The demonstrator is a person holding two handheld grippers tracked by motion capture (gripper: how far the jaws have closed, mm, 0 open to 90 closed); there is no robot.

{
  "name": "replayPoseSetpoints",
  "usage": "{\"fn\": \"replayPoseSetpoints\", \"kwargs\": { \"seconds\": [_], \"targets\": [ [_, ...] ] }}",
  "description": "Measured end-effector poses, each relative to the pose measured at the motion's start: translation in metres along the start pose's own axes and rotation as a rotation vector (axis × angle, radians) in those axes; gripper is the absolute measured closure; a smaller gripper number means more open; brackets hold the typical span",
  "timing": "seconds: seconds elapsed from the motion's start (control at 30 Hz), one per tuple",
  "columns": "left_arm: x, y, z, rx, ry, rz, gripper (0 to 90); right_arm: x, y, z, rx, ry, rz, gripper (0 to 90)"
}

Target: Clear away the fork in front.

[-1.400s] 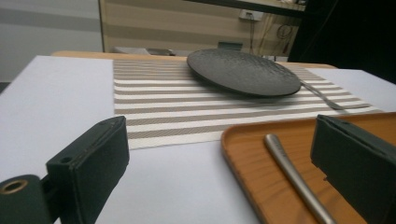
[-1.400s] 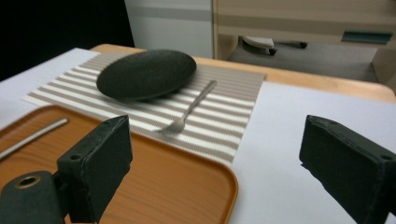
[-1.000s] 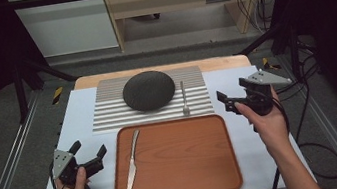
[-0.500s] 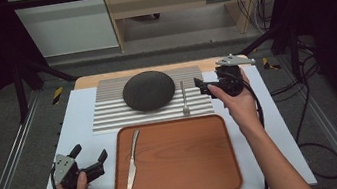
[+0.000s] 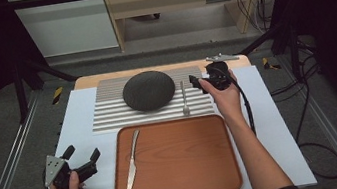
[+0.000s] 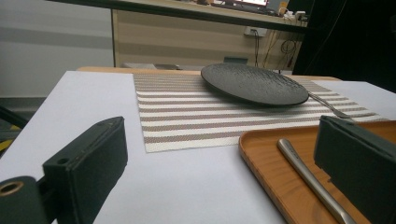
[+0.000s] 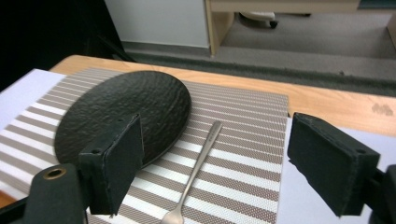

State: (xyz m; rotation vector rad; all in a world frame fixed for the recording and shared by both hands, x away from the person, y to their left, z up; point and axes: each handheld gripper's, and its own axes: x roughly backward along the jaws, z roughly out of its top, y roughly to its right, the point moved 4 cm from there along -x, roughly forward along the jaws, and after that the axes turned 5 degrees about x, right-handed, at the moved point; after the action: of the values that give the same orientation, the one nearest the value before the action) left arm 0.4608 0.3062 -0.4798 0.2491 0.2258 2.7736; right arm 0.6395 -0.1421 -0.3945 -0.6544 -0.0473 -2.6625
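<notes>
The right claw (image 5: pixel 196 81) hovers over the handle end of the slim silver metal fork (image 5: pixel 184 99), which lies on the striped placemat (image 5: pixel 109 114) just beside the round black textured plate (image 5: pixel 147 90). Its jaws, spread around nothing, have just been closing. The left claw (image 5: pixel 84 160) rests spread on the pale surface (image 5: pixel 78 113).

A wooden tray (image 5: pixel 183 173) sits near the front edge, a knife (image 5: pixel 132 163) lying along its left side. Behind it, a dark plate (image 5: pixel 148 90) rests on a striped placemat (image 5: pixel 109 118).
</notes>
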Motion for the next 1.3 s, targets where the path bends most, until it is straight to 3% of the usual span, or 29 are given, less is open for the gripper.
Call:
{"fn": "replayPoseSetpoints", "kwargs": {
  "seconds": [0.2,0.47,0.8,1.17,1.3],
  "targets": [
    [-0.001,0.000,-0.001,-0.002,-0.005,-0.002,2.9,-0.020,0.001,-0.012,0.015,-0.069,-0.029,22.2],
    [-0.001,0.002,-0.001,-0.005,-0.019,-0.014,2.9,-0.037,-0.006,-0.022,0.011,-0.124,-0.018,24.6],
    [-0.001,0.001,-0.001,-0.007,-0.017,-0.012,2.9,-0.044,-0.014,-0.032,-0.001,-0.144,0.003,31.2],
    [-0.001,0.002,-0.001,-0.006,-0.026,-0.016,2.9,-0.058,-0.029,-0.046,-0.003,-0.204,0.014,48.7],
    [-0.001,0.002,-0.001,-0.006,-0.027,-0.017,3.1,-0.067,-0.037,-0.052,-0.005,-0.227,-0.006,55.4]
  ]
}}
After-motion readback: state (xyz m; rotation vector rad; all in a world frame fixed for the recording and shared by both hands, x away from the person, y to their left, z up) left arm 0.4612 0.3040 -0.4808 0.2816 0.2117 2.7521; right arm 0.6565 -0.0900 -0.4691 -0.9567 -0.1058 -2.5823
